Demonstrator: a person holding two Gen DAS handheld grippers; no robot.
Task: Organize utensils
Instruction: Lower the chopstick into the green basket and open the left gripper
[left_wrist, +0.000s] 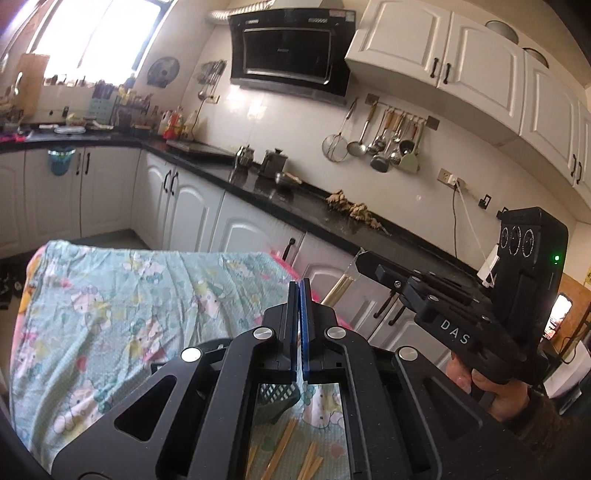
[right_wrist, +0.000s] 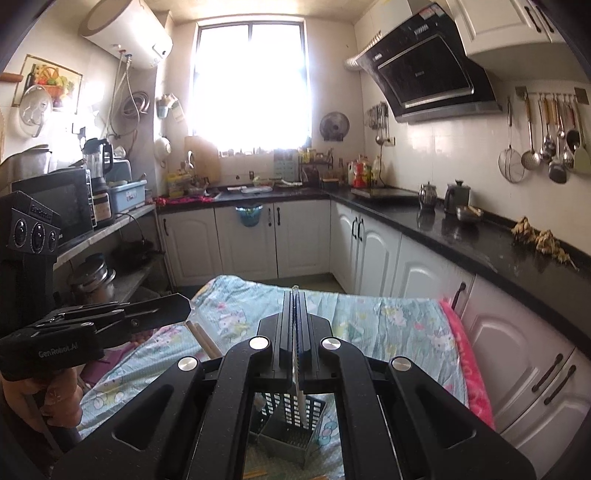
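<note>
- My left gripper (left_wrist: 299, 291) is clenched, with its blue pad pressed flat against the opposite finger. I cannot tell from here whether anything is pinched between them.
- My right gripper (right_wrist: 294, 295) is clamped on a thin pale stick (right_wrist: 301, 402). The stick pokes out just past the fingertips and runs back under the tool.
- Directly beneath the right gripper stands a dark perforated basket (right_wrist: 291, 435). The stick's lower end reaches it, though I cannot tell whether it is inside.
- Under the left gripper, loose wooden chopsticks (left_wrist: 284, 439) lie on the cartoon-print cloth (left_wrist: 110, 314), just behind the same basket.
- From the left wrist view, white letters on the right tool's body read "DAS".
- From the right wrist view, the left tool's body reads "GenRobot.AI". The label on its camera block is too small to read for certain.
- Ahead of the right tool hangs a black range hood (right_wrist: 436, 70). Its brand mark is too small to read.
</note>
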